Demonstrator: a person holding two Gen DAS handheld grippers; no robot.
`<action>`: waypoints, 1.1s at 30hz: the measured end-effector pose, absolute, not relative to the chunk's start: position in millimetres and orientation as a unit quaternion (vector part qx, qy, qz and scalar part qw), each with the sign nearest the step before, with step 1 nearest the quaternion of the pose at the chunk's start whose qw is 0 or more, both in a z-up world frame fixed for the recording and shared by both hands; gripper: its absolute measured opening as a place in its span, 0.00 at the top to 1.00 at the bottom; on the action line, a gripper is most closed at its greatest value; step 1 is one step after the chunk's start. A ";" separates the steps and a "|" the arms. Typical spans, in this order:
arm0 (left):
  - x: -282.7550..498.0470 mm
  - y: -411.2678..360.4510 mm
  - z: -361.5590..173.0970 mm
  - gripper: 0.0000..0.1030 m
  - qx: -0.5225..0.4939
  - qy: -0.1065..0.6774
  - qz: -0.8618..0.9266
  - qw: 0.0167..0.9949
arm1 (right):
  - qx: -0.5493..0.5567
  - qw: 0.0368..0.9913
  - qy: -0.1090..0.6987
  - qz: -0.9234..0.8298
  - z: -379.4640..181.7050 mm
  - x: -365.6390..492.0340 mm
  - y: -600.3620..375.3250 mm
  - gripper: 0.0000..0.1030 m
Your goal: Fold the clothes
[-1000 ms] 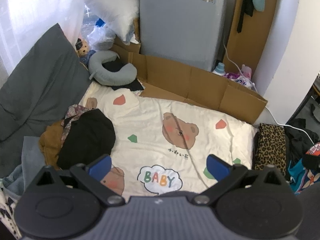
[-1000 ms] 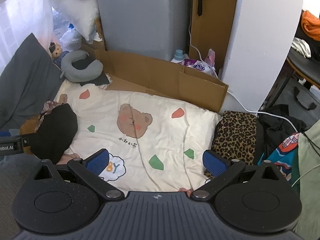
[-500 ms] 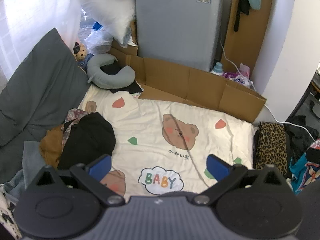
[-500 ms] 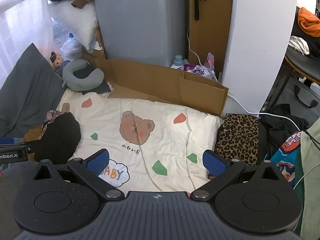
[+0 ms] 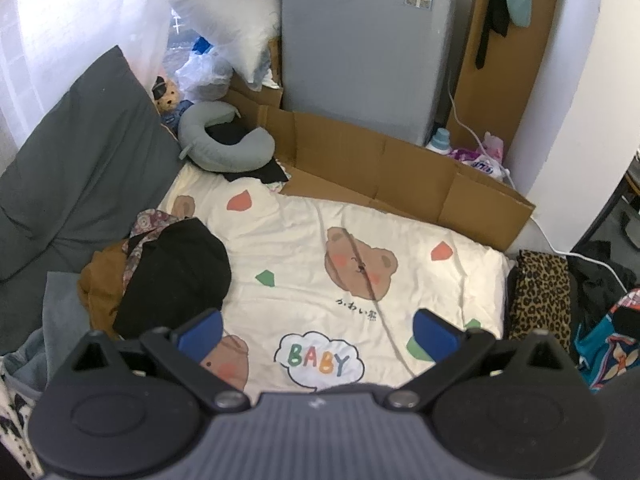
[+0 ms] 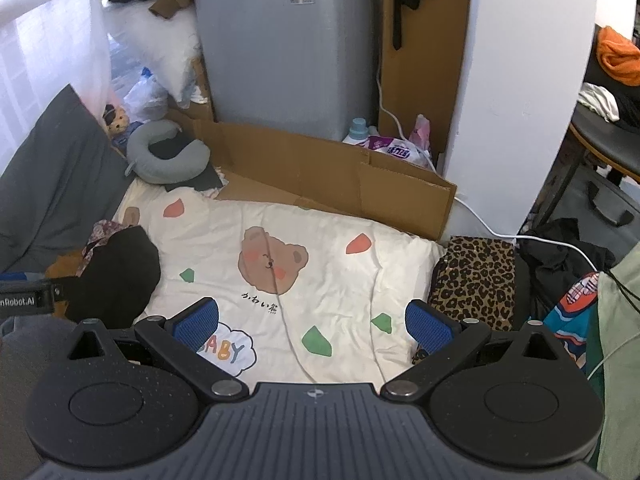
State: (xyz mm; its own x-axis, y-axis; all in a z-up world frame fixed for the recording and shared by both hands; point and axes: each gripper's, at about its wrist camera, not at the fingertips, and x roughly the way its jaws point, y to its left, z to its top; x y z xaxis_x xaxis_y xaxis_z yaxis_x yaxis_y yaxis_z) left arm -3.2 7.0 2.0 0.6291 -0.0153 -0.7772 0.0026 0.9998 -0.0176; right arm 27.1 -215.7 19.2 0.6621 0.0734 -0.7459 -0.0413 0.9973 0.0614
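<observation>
A heap of clothes lies at the left edge of a cream bear-print quilt [image 5: 304,248] [image 6: 320,240]: a black garment [image 5: 176,272] [image 6: 116,272] on top, a brown one [image 5: 100,284] and a floral one [image 5: 148,220] under it. My left gripper [image 5: 318,336] hovers above the quilt's near edge, open, with nothing between its blue pads. My right gripper [image 6: 314,326] is open too and holds nothing, above the quilt's near right part. A folded leopard-print garment [image 5: 540,292] [image 6: 476,280] lies off the quilt's right side.
Flattened cardboard [image 5: 384,176] [image 6: 320,176] borders the quilt's far side, before a grey appliance [image 5: 360,48]. A grey neck pillow [image 5: 220,148] and dark cushion [image 5: 72,152] sit left. More clothes [image 6: 580,304] and a white cable [image 6: 520,236] lie right, by a white pillar [image 6: 520,80].
Both grippers have risen and pulled back a little, so the quilt sits lower and smaller in view. Their fingers stay open; nothing on the quilt has moved.
</observation>
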 end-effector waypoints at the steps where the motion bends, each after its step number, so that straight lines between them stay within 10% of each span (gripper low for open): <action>1: -3.5 7.9 2.6 0.01 -0.010 0.430 -0.005 0.903 | 0.022 0.912 0.409 0.030 18.9 26.9 -216.0 0.00; 33: 15.7 63.9 18.0 0.01 -0.049 0.415 0.012 0.908 | 0.069 0.900 0.428 0.053 28.5 46.5 -236.7 0.00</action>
